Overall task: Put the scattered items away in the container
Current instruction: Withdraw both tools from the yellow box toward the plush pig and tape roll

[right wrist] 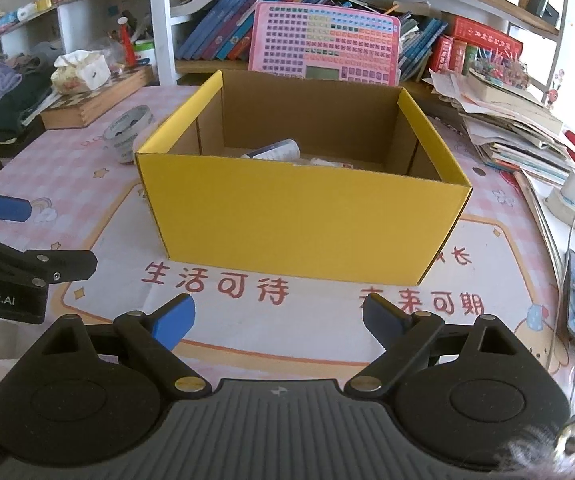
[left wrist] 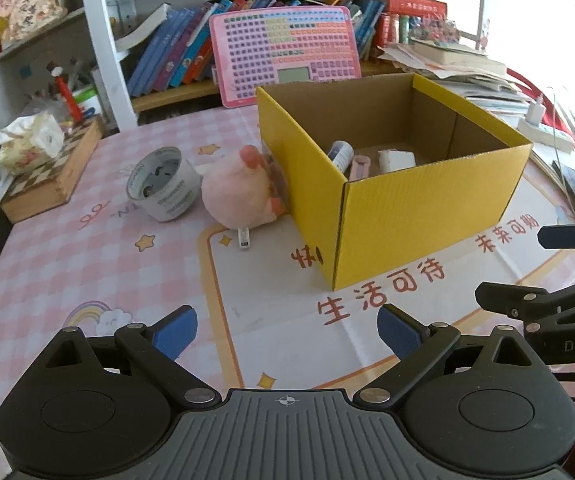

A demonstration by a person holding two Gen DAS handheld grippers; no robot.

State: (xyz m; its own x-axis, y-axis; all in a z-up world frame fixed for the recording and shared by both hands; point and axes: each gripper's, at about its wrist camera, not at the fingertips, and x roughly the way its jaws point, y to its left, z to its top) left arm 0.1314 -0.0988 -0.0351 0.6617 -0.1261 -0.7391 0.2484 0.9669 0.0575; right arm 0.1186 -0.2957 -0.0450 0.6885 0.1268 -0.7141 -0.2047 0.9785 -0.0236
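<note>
Box [right wrist: 303,220] contents mostly hidden

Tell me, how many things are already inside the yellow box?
3 visible: a white bottle at the left, a pink item beside it, a white block further right. The box walls may hide more.

Bright daylight, upper-right glare, fisheye-warped edges.
</note>
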